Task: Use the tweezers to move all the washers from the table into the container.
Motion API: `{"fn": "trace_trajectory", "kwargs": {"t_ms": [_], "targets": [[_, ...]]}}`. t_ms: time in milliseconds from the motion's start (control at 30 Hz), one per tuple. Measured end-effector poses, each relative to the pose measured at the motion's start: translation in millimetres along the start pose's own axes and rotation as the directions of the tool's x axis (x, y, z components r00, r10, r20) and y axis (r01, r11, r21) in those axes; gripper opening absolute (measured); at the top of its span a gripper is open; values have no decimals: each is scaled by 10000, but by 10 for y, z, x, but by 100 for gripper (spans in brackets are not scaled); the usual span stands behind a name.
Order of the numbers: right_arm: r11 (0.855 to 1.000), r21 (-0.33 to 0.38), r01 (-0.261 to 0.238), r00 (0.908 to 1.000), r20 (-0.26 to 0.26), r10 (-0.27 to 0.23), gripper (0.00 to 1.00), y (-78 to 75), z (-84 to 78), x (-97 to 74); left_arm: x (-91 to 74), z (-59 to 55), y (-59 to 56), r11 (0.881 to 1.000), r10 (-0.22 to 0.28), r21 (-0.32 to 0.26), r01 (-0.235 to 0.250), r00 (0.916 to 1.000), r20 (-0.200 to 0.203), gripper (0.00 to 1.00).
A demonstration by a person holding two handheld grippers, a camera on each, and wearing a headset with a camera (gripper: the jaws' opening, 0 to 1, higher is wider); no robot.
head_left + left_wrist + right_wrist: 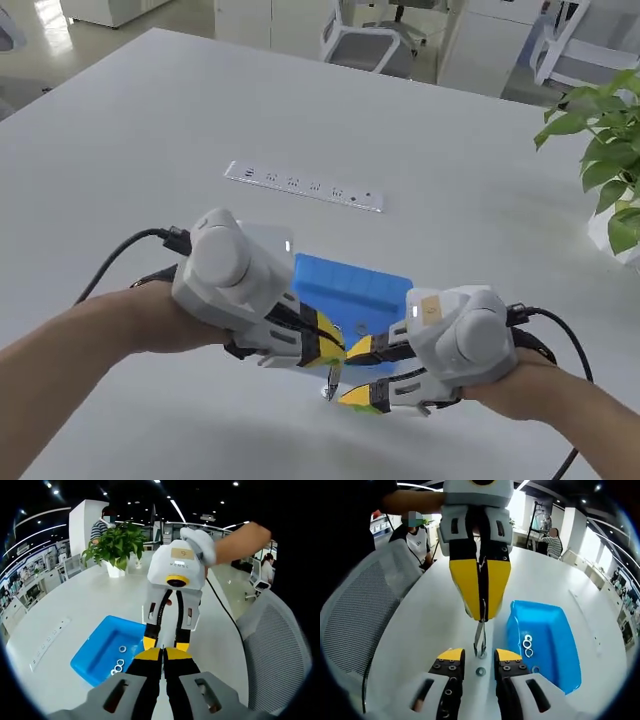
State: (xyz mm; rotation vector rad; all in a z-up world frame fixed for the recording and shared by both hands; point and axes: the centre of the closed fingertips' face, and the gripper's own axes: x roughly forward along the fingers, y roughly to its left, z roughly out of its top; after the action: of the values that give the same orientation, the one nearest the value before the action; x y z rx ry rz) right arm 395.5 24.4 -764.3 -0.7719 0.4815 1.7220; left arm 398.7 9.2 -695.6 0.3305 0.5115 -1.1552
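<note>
Yellow-tipped black jaws of the right gripper (480,656) stand spread apart, nearest in its own view and low over the white table top (425,630). One small silver metal washer (480,671) lies on the table between them. Just past it, the tips of the thin steel tweezers (480,637) come down to a second washer (481,655); whether they grip it I cannot tell. The tweezers hang from the left gripper (481,616), which faces the right gripper and has its yellow jaws pressed together on the tool's upper end. Just beside both grippers sits the blue rectangular plastic container (547,620), with a few washers (527,645) lying on its floor. In the head view the container lies beyond the two grippers. Farther off, a white power strip (302,186) lies flat on the table. A green leafy plant (605,150) stands at the far right edge.
</note>
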Motion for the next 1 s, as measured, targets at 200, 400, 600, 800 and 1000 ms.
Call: {"fn": "trace_trajectory", "kwargs": {"t_ms": [200,400,600,800,1000], "targets": [[9993,-344,-153,9996,-241,145,16,-40,-25,79,23,1,-7,10000,-36,8,36,10000,16,5],[9960,-697,-552,9978,-408,524,11,2,-39,113,25,-3,-5,10000,-10,-17,10,10000,-6,5],[9960,-611,-648,9971,-429,622,10,3,-48,112,34,-6,0,10000,-13,-44,12,10000,-21,5],[9980,-327,-547,9981,-314,537,9,6,-47,109,47,-5,11,9999,14,-108,-14,10000,-65,5],[9985,-164,-531,9981,-319,525,8,2,-48,115,40,-13,11,10000,13,-31,-13,9999,-171,5]]}}
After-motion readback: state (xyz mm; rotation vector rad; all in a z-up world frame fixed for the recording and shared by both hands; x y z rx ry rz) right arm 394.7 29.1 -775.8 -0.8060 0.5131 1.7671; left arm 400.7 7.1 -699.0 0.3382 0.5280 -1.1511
